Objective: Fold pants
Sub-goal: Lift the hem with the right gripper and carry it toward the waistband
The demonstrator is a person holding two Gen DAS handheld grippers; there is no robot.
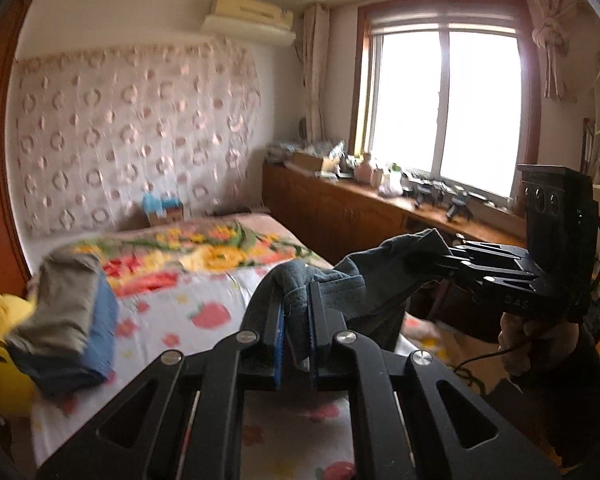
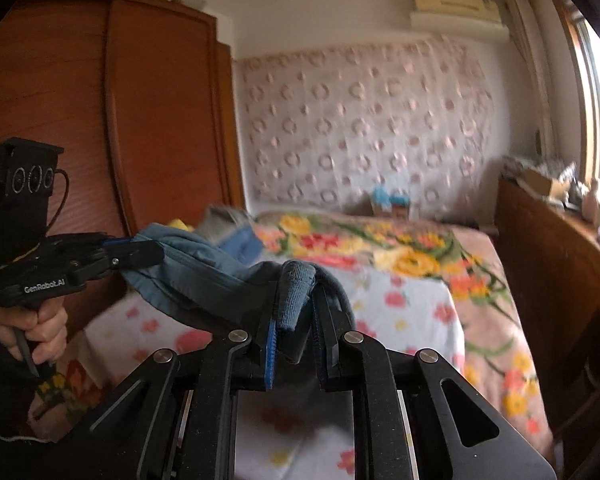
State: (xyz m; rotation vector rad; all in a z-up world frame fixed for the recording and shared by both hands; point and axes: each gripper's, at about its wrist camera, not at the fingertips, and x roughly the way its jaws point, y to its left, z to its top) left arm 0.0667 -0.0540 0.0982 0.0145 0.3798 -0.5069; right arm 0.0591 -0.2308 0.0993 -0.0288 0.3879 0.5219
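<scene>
Left gripper: nearest the lens, its blue-padded fingers clamped narrow on a bunched edge of the pants — a thick hem or waistband, I judge.
Right gripper: likewise pinched tight on a rolled, ribbed edge of the same cloth; from the left wrist camera it shows off to the right, gripping the far end.
Pants: grey-blue, lifted clear of the bed, slung in a sagging span between the two grippers — held by two edge points so the fabric hangs open and can be laid out flat, by my reading.
Spacing: the grippers stand apart, yet the cloth still droops between them.
Folded stack: a grey-tan garment on a blue one at the bed's left side, apart from the work — probably finished pieces.
Stage: early, judging from the unfolded, airborne cloth.
Risk: motion blur hides how deep each bite goes.
</scene>
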